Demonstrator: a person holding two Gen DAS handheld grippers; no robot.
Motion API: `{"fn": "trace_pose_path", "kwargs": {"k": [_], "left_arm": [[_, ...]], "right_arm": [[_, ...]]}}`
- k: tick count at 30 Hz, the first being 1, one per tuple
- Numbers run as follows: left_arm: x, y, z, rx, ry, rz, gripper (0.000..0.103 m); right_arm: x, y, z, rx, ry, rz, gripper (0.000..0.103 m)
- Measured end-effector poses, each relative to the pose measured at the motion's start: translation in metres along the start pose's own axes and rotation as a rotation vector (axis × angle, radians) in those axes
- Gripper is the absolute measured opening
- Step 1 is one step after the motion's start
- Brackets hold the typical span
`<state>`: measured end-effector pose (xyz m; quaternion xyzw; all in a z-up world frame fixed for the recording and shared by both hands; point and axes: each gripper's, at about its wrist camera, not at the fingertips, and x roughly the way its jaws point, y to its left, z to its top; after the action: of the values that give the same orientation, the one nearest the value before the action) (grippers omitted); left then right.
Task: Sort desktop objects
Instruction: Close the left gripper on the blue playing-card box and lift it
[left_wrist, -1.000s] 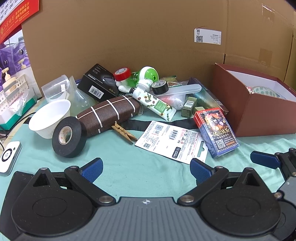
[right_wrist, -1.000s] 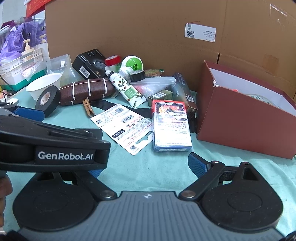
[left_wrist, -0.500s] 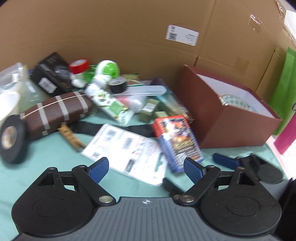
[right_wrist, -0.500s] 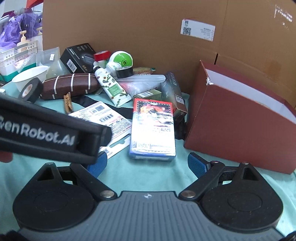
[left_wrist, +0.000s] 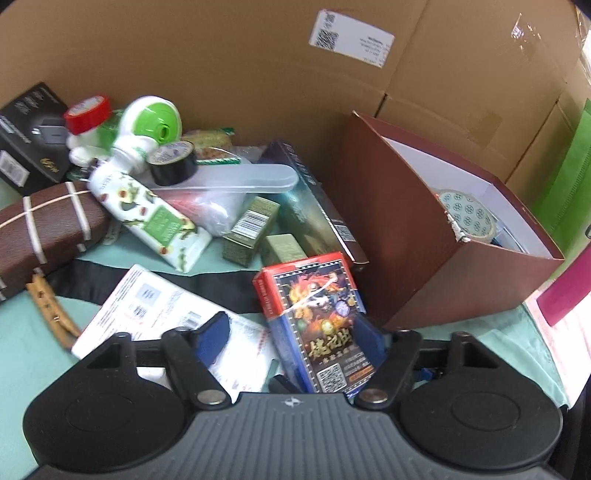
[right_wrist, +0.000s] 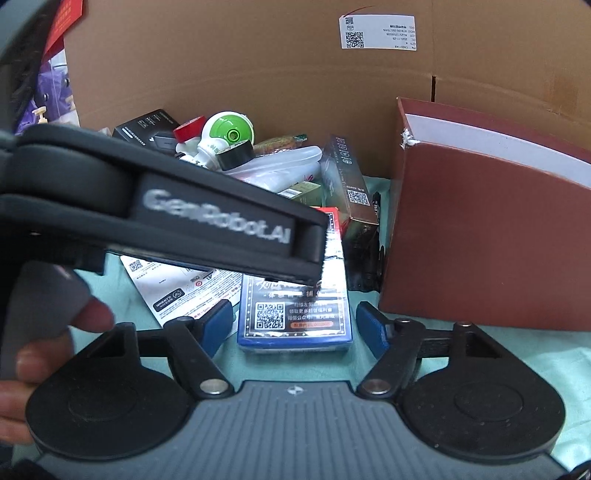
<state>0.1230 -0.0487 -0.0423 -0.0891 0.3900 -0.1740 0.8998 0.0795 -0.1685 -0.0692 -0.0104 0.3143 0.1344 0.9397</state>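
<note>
A blue and red card box (left_wrist: 317, 317) lies on the teal cloth beside the brown open box (left_wrist: 417, 236). My left gripper (left_wrist: 291, 341) is open, its jaws either side of the card box's near end, the right fingertip against the box. In the right wrist view the card box (right_wrist: 295, 314) lies between my open right gripper's (right_wrist: 295, 326) fingertips, and the left gripper's black body (right_wrist: 166, 218) crosses above it, held by a hand.
A white printed card (left_wrist: 166, 317) lies left of the card box. Behind are a tube (left_wrist: 147, 218), brown case (left_wrist: 40, 229), black tape roll (left_wrist: 173, 166), green-white dispenser (left_wrist: 151, 125), small green boxes (left_wrist: 251, 229) and a cardboard wall (left_wrist: 258, 74).
My left gripper has swung right and forward until its jaws straddle the card box. My right gripper has moved closer to the card box. Both stay open.
</note>
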Motion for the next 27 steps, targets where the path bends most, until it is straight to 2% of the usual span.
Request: {"fn": "trace_pose_path", "kwargs": {"k": [3,5,11,18,27], "left_arm": [[0.004,-0.004,0.002,0.022,0.001,-0.019,0.067],[0.005,-0.006,0.001,0.023,0.010,-0.044,0.060],[-0.005,-0.010,-0.002,0.011,0.006,-0.033,0.052],[-0.029,-0.022,-0.013,0.026,-0.012,-0.014,0.051],[-0.068,-0.049,-0.017,0.074,-0.093,-0.017,0.051]], "right_arm": [[0.002,0.001,0.001,-0.003,0.000,0.001,0.066],[0.002,0.003,0.001,-0.014,-0.002,-0.006,0.059],[0.000,0.004,0.000,-0.003,-0.006,-0.016,0.058],[-0.017,0.008,-0.005,0.020,-0.016,-0.001,0.058],[-0.055,0.016,-0.002,0.007,-0.086,-0.014,0.058]]}}
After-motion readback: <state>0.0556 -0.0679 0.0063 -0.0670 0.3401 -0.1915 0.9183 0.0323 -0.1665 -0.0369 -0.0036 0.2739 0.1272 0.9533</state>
